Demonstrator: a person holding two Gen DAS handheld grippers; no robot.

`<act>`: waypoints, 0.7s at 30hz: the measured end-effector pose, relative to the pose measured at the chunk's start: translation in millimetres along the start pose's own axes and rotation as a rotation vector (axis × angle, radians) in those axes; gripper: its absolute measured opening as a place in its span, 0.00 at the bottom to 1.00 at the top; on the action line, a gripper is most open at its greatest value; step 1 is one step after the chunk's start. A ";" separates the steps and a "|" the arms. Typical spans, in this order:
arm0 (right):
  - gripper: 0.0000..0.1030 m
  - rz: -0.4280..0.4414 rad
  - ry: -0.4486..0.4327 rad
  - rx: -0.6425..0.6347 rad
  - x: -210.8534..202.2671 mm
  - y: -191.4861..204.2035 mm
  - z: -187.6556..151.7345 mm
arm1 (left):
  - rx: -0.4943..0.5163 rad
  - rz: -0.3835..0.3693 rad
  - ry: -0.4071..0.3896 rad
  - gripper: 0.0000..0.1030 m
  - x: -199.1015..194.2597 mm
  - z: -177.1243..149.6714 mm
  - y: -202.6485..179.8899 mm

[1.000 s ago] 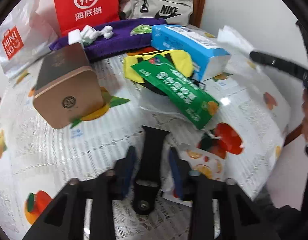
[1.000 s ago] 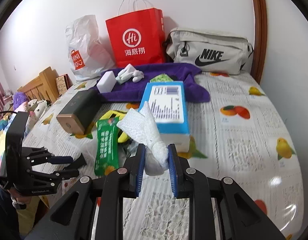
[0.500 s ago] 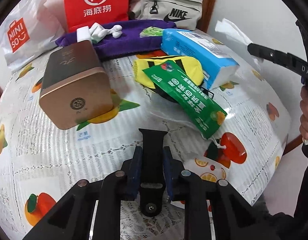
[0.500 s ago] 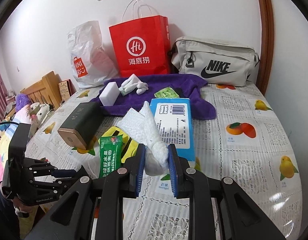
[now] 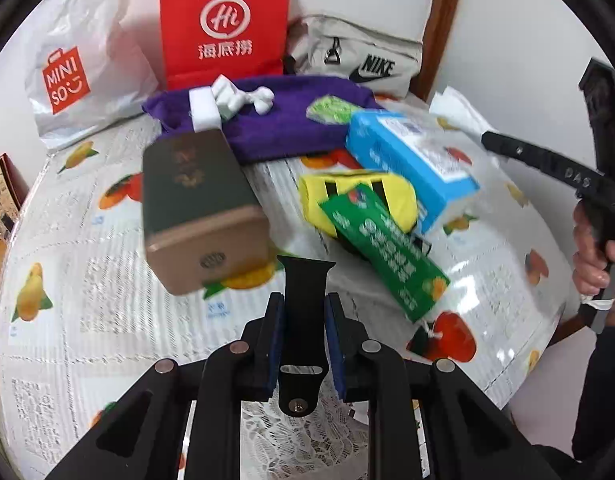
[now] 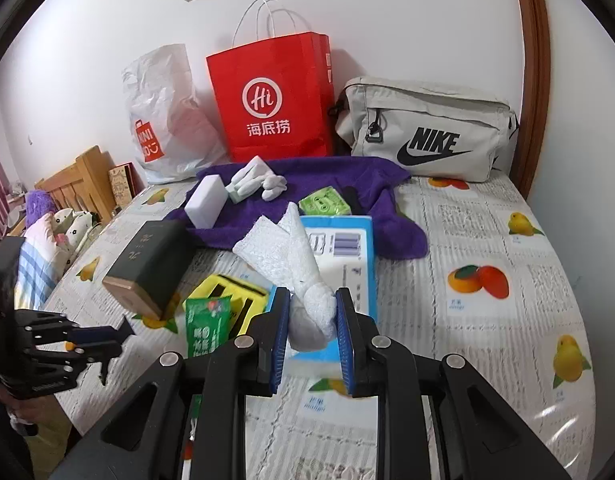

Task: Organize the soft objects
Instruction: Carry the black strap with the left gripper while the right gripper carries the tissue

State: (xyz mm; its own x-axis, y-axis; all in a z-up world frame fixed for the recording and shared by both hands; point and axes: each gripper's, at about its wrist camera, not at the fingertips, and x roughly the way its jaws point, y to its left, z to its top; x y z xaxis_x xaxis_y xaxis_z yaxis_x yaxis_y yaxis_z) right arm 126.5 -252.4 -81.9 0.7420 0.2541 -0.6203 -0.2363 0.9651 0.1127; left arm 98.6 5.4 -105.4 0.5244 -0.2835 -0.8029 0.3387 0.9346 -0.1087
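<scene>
We've got two soft items in hand at once. The black strap (image 5: 305,312) sits pinched between the pads of our left gripper (image 5: 304,346), its top end poking out above the jaws, and it looks clear of the table. The jaws have just closed the last bit onto it and are now narrow, clamped on the strap's sides. The white foam wrap (image 6: 291,256) is squeezed at its twisted end in our right gripper (image 6: 312,334), fanning out upward over the blue tissue pack (image 6: 339,264); jaws narrow there too, pads pressing the wad.

Progress, as we read it: partway. The purple towel (image 6: 371,200) at the back looks like the collection spot; on it we see a white sponge block (image 6: 205,202), a white glove-like piece (image 6: 253,184) and a small green packet (image 6: 325,202). Still loose on the tablecloth (image 6: 487,340): the yellow pouch (image 5: 357,200), the green sachet (image 5: 381,248), the tissue pack. The dark box (image 5: 197,208) looks rigid, so probably not ours to sort.

Left to do: drop both held pieces on the towel, then fetch the rest.
</scene>
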 end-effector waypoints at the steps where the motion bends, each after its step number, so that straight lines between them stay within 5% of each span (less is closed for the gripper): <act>1: 0.22 0.000 0.000 0.002 1.4 -0.8 3.0 | -0.002 0.006 -0.007 0.19 -3.4 3.6 1.7; 21: 0.22 0.022 -0.002 -0.012 39.6 -4.8 59.3 | -0.103 0.071 -0.059 0.19 -3.2 80.1 42.1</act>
State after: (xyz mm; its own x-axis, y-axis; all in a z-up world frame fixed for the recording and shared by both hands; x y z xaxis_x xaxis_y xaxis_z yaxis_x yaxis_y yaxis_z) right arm 194.2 -243.2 -61.0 0.7379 0.2758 -0.6160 -0.2603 0.9584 0.1173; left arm 173.8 28.4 -60.4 0.5900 -0.2246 -0.7755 0.2186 0.9691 -0.1144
